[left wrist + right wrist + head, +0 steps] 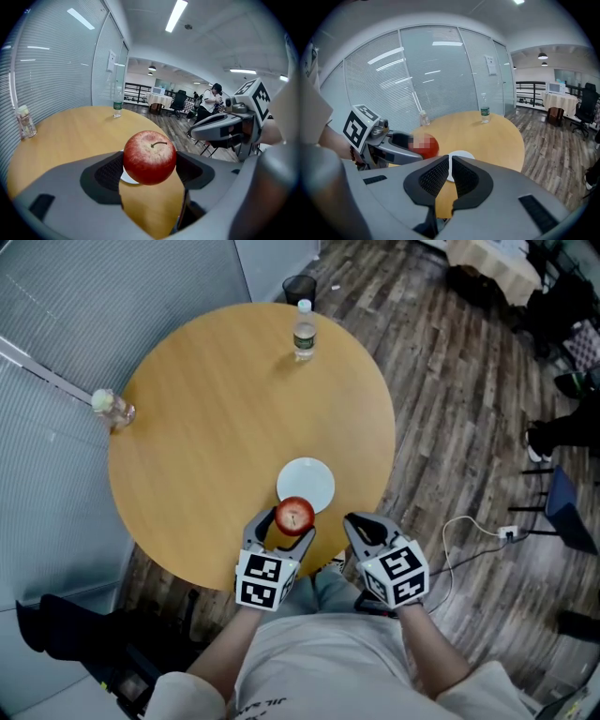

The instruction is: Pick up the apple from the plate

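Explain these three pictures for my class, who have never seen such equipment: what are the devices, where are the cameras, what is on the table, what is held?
A person holds a two-jaw gripper in each hand; there is no robot arm. One picture comes from a camera on the person's head, looking down; the other two from cameras riding on the grippers. On the round table stand a white plate, a water bottle and a second small bottle near the edge. The left gripper grips a red apple, held in the air at the plate's near edge. The right gripper is shut and empty.
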Demonstrator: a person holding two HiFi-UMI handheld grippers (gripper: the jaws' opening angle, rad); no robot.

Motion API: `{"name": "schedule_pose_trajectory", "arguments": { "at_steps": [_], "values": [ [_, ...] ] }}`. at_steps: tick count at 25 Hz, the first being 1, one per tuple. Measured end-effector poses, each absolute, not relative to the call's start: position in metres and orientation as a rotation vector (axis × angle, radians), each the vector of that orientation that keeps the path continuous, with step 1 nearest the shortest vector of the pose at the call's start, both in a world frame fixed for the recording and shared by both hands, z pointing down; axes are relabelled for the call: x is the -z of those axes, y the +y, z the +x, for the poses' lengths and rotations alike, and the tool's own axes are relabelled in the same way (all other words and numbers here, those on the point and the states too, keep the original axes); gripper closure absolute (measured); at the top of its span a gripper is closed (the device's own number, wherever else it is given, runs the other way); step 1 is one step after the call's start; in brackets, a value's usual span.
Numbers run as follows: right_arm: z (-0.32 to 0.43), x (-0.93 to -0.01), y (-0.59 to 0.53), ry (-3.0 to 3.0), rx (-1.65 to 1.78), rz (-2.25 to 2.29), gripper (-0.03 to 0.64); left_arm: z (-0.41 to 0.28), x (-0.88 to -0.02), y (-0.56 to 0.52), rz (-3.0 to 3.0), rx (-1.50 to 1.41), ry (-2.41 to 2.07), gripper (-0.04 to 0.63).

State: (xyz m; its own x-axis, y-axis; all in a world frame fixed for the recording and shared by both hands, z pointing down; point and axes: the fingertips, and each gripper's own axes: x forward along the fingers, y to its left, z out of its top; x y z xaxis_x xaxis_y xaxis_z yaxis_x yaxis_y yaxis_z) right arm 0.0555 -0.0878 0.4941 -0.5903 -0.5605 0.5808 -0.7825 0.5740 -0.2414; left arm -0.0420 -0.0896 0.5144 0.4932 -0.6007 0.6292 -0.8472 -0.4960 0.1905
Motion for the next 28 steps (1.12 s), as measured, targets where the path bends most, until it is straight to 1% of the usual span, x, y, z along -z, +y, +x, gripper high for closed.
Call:
{"name": "schedule_pose_trajectory", "arguments": {
  "at_steps": [13, 28],
  "values": [
    [0.061, -0.45, -0.074, -2.404, -0.601, 1.187, 0.578, -0.046, -0.459, -0.059, 2.342, -0.618, -1.188, 0.241],
    [0.059, -0.422, -0.074, -2.465, -0.557, 1.224, 0.58, -0.041, -0.436, -0.051, 2.386, -0.563, -1.173, 0.241]
  ]
}}
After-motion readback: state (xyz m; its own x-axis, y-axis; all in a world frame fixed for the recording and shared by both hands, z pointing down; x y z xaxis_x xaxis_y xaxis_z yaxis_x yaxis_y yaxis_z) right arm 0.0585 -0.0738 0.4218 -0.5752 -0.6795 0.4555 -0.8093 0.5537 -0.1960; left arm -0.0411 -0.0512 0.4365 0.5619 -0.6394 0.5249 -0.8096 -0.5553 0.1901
